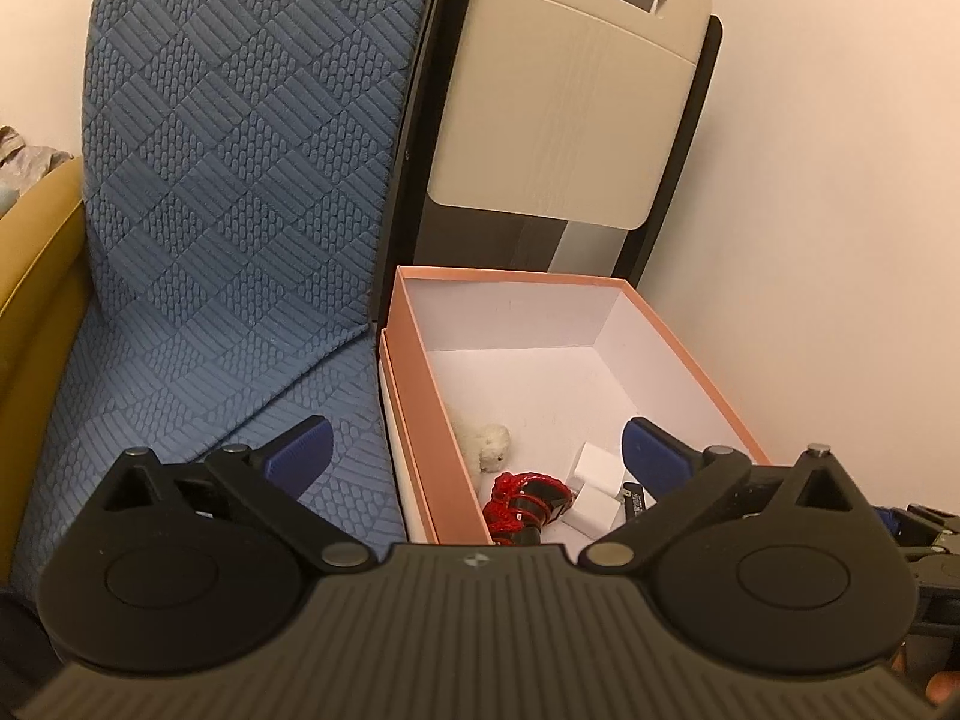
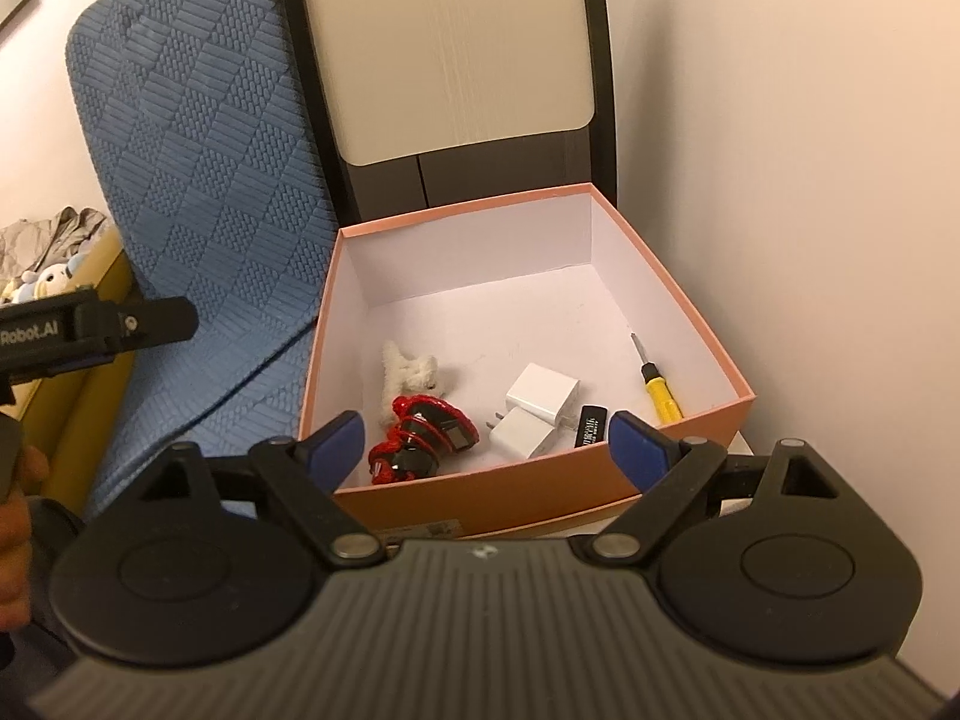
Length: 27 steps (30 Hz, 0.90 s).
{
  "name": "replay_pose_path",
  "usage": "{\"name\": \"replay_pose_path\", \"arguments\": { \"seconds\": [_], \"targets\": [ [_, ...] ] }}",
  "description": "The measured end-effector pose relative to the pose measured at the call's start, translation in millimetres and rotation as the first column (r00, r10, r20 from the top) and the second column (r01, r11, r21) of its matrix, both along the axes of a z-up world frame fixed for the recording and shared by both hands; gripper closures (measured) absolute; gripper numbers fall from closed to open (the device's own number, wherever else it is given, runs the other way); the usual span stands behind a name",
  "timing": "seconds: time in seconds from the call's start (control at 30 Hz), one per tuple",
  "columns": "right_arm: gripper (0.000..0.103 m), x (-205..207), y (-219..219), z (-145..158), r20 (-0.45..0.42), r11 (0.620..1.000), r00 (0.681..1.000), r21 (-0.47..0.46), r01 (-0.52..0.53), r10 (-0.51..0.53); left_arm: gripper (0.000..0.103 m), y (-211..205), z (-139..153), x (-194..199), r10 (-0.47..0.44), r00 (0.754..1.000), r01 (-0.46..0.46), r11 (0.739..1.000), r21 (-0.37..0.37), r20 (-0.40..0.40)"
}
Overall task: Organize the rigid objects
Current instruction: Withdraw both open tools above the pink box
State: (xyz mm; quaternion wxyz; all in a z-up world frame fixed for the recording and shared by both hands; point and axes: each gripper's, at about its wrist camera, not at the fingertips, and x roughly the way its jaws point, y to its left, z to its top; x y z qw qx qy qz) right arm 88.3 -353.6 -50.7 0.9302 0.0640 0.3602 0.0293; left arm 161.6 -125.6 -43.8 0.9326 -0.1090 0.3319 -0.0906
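Mattress: the blue quilted mattress (image 2: 198, 192) fills the upper left of the right wrist view and leans against the wall.
Folded panel: a cream panel (image 2: 444, 48) in a dark frame stands at the top centre, behind the box.
Box: the pink box (image 2: 528, 483) with a white interior sits at centre frame, lid off, its near wall just ahead of the right fingers.
Right gripper: the right gripper (image 2: 487, 441) hovers at the lower centre over the near wall; its jaws are spread wide with nothing between them.
Left gripper: the left gripper (image 1: 475, 443) hovers at the lower centre of the left wrist view, jaws at full spread and empty, straddling the left wall of the box.
Contents: a red and black toy (image 2: 423, 435), a white plush (image 2: 408, 375), two white chargers (image 2: 534, 411), a small black stick (image 2: 593, 429) and a yellow screwdriver (image 2: 659, 393) all lie inside the box, bunched along the near wall.
Risk: a descending finger would likely catch the thin wall and shift or tip the box.
Risk: the chargers touch each other, so a grasp on one would probably drag the other.
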Motion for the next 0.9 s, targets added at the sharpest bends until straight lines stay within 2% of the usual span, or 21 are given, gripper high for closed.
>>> {"name": "replay_pose_path", "arguments": {
  "seconds": [0.13, 0.3, 0.33, 0.37, 0.53, 0.9],
  "targets": [
    [0.012, -0.9, -0.4, 0.6, 0.002, 1.0, 1.0, 0.002, 0.004, -0.004, 0.0, -3.5, 0.1, -1.2, 0.003, 1.0, -0.003, 1.0, 0.025, -0.005],
    [0.011, -0.6, 2.2, 0.0, 0.001, 1.0, 1.0, -0.006, 0.001, -0.001, 0.0, -0.7, -1.4, 0.3, 0.026, 0.999, -0.026, 1.0, 0.014, -0.023],
    [0.008, -0.5, 2.5, -0.1, 0.0, 1.0, 1.0, -0.007, 0.001, -0.001, 0.0, -0.2, -1.7, 1.3, 0.025, 0.999, -0.025, 1.0, 0.013, -0.028],
    [0.0, -0.2, 2.6, -0.3, -0.001, 1.0, 1.0, -0.008, 0.003, -0.003, 0.0, 0.1, -2.2, 1.7, 0.025, 0.999, -0.024, 1.0, 0.014, -0.03],
    [0.0, -0.4, 2.1, -1.4, 0.007, 1.0, 1.0, 0.012, -0.005, 0.005, 0.0, 0.4, -4.3, 2.3, 0.028, 0.999, -0.027, 0.999, 0.024, -0.037],
    [0.0, -0.9, 3.4, -3.5, 0.002, 1.0, 1.0, -0.013, 0.005, -0.005, 0.0, 1.4, -7.1, 3.1, 0.033, 0.999, -0.032, 0.999, 0.027, -0.042]
  ]
}}
